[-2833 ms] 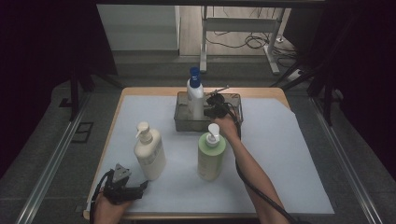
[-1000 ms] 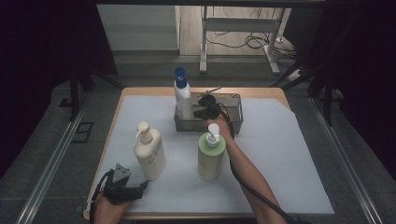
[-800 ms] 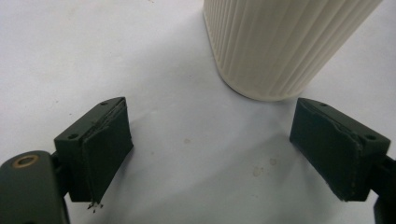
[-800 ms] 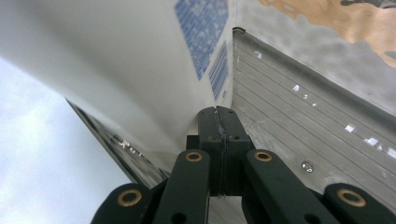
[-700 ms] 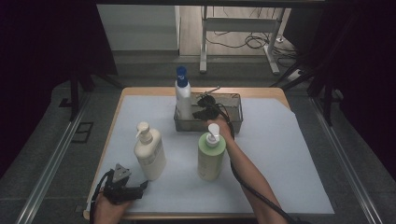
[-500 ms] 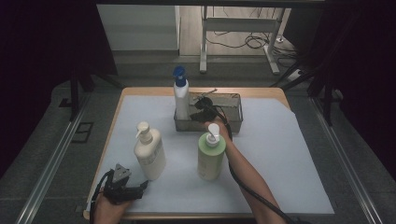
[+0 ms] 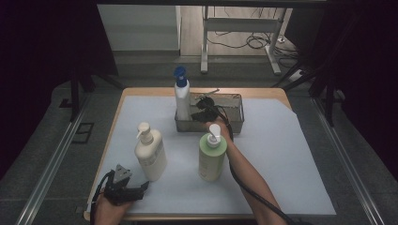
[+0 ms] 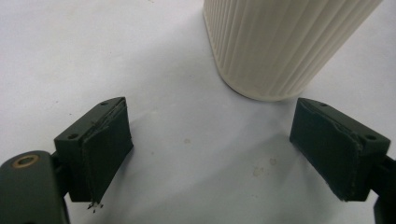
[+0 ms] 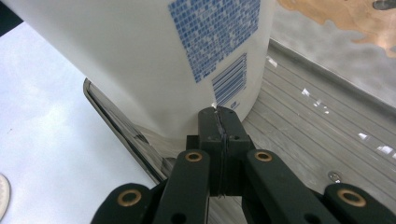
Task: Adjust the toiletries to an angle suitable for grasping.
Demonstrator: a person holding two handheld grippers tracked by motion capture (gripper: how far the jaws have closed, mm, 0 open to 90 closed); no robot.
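Note:
A white bottle (image 7: 181, 99) with a blue cap stands at the left end of a metal tray (image 7: 234, 123). My right gripper (image 7: 201, 111) reaches over the tray, shut with nothing between its jaws. In the right gripper view its tips (image 9: 219, 114) touch the low side of the white bottle (image 9: 154, 60), which has a blue printed label and leans over the tray's rim (image 9: 116, 126). My left gripper (image 7: 126, 188) rests near the front left corner, open. In the left gripper view its jaws stand wide apart (image 8: 210, 149), short of a ribbed cream bottle (image 8: 280, 42).
A cream pump bottle (image 7: 150, 152) and a green pump bottle (image 7: 212, 157) stand on the white table cover (image 7: 281, 154), in front of the tray. The right forearm (image 7: 248, 180) passes just right of the green bottle. Table edges lie close to the left gripper.
Since the earliest frame the white bottle and my right gripper have shifted left along the tray. Over the last second nothing visibly moved. The left gripper stayed put.

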